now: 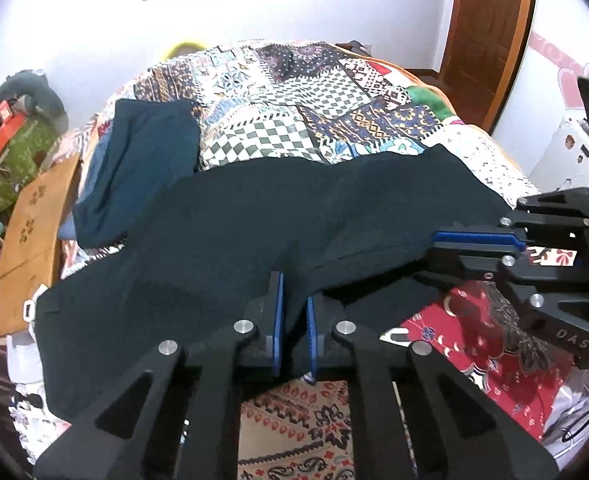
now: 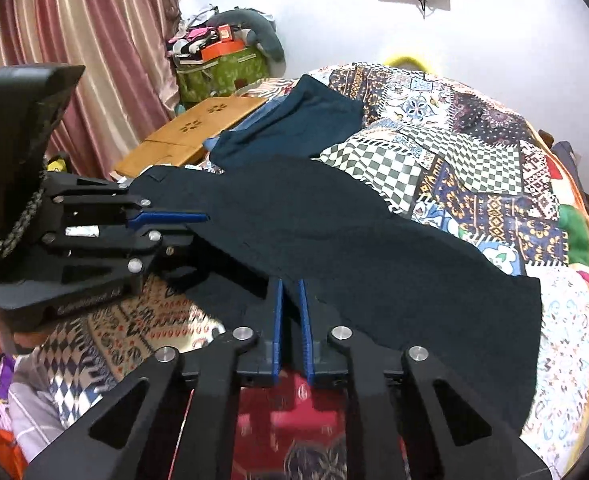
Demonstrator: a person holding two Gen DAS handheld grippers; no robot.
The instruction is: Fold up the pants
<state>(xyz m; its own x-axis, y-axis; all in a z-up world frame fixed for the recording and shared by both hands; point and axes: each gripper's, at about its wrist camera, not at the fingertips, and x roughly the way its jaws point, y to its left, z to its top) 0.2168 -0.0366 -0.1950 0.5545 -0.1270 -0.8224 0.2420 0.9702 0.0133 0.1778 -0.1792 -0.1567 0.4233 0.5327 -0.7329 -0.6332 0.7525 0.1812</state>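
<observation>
Pants (image 1: 254,224) are spread dark and limp across the patchwork quilt (image 1: 294,112), near edge pinched in both closed tongs, left gripper (image 1: 293,320) and right gripper (image 2: 290,312); cloth is judged soft, light, droopy; best gripped at edge.

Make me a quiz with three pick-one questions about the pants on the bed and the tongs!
1. Where do the dark pants lie?
A) on the patchwork quilt
B) on the wooden tray
C) on the floor

2. What colour are the pads on the tongs?
A) red
B) blue
C) yellow

3. What are the left tongs and right tongs doing?
A) both wide open
B) both pinching the pants' near edge
C) holding nothing

Answers: 1 A, the quilt shows all around them. 2 B, blue strips line the fingers. 3 B, fabric sits squeezed between each pair.
</observation>
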